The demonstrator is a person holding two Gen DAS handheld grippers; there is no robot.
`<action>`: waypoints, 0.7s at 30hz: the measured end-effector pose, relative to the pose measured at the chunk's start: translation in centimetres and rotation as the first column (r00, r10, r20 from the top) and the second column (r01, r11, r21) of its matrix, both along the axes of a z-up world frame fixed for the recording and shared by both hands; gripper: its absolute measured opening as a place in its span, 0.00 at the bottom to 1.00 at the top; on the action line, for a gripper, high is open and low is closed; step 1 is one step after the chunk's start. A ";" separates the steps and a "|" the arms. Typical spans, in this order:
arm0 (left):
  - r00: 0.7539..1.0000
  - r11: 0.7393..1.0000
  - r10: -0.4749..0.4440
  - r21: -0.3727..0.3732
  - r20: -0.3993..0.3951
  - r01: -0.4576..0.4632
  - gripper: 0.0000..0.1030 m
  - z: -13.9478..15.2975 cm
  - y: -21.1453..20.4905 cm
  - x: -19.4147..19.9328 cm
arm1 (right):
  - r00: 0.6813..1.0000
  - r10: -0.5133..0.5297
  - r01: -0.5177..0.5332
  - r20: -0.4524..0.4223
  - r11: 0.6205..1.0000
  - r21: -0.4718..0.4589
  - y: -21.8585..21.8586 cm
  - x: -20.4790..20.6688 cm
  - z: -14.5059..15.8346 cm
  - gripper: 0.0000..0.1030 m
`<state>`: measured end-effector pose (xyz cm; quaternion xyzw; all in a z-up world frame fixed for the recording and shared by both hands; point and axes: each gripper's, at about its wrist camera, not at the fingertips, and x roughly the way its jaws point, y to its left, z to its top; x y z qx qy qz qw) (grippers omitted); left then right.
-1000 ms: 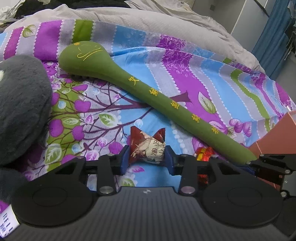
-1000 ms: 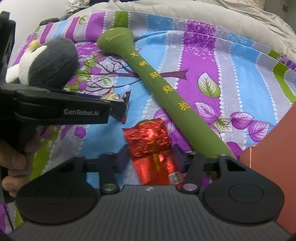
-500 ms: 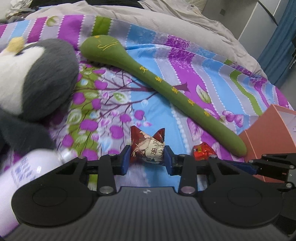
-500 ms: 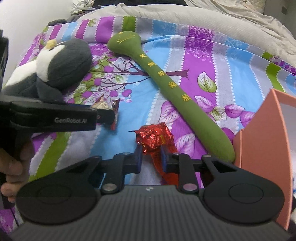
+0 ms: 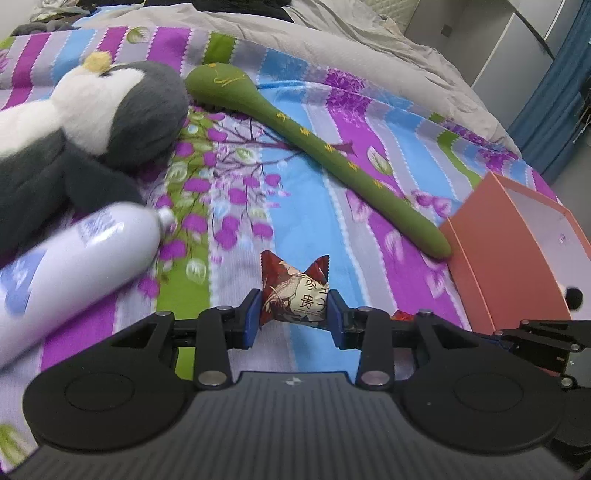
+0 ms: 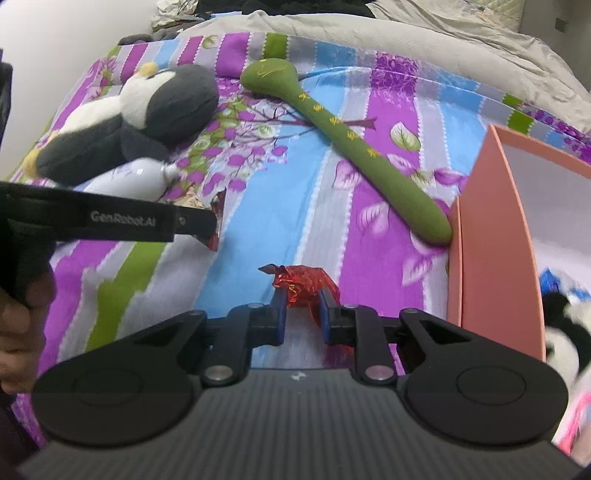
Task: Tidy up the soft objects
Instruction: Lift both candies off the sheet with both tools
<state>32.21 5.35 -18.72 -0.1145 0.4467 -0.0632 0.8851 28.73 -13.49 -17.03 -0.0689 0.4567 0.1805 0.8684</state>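
My left gripper (image 5: 293, 314) is shut on a small candy-shaped pillow (image 5: 293, 295) with a brown and red printed wrapper, held above the bedspread. In the right wrist view my right gripper (image 6: 301, 314) is shut on a crumpled red foil packet (image 6: 303, 286), also lifted off the bed. The left gripper (image 6: 207, 225) shows there as a black bar at the left, above a person's hand (image 6: 14, 332). A long green plush stick (image 5: 314, 147) lies diagonally ahead, its thin end against a salmon box (image 6: 495, 240). A grey and white penguin plush (image 5: 92, 122) lies at the left.
A white bottle (image 5: 74, 258) lies beside the penguin. The open salmon box (image 5: 517, 251) stands at the right with a black and white plush (image 6: 561, 332) inside. The striped floral bedspread (image 5: 314, 229) covers the bed, and a grey duvet (image 6: 406, 33) is bunched at the far side.
The right jaws closed on the red foil packet and lifted it. Both grippers rose and drew back, so the penguin, the bottle and the box came further into view.
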 end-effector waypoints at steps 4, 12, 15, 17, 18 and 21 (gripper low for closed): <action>1.000 1.000 0.003 -0.004 -0.007 -0.003 0.42 0.4 0.2 -2.6 | 1.000 -0.006 0.006 -0.003 1.000 -0.011 -0.3 -2.8 0.3 0.21; 1.000 1.000 0.001 -0.005 -0.004 -0.001 0.42 0.9 -0.3 -7.5 | 1.000 -0.021 0.021 0.018 1.000 -0.005 -1.2 -7.7 1.9 0.20; 1.000 1.000 0.011 -0.027 -0.010 -0.011 0.42 0.7 -0.6 -9.0 | 1.000 -0.021 0.022 0.019 1.000 -0.006 -1.4 -9.1 2.1 0.20; 1.000 1.000 0.009 -0.027 -0.016 -0.010 0.42 0.5 -0.8 -10.0 | 1.000 -0.024 0.024 0.012 1.000 -0.009 -1.5 -9.9 2.0 0.20; 1.000 1.000 0.009 -0.028 -0.019 -0.009 0.42 0.4 -0.9 -10.4 | 1.000 -0.021 0.021 0.006 1.000 -0.007 -1.5 -10.3 1.9 0.20; 1.000 0.999 0.013 -0.035 -0.026 -0.014 0.42 0.1 -1.1 -11.7 | 1.000 -0.017 0.017 -0.015 1.000 0.002 -1.6 -11.1 1.6 0.21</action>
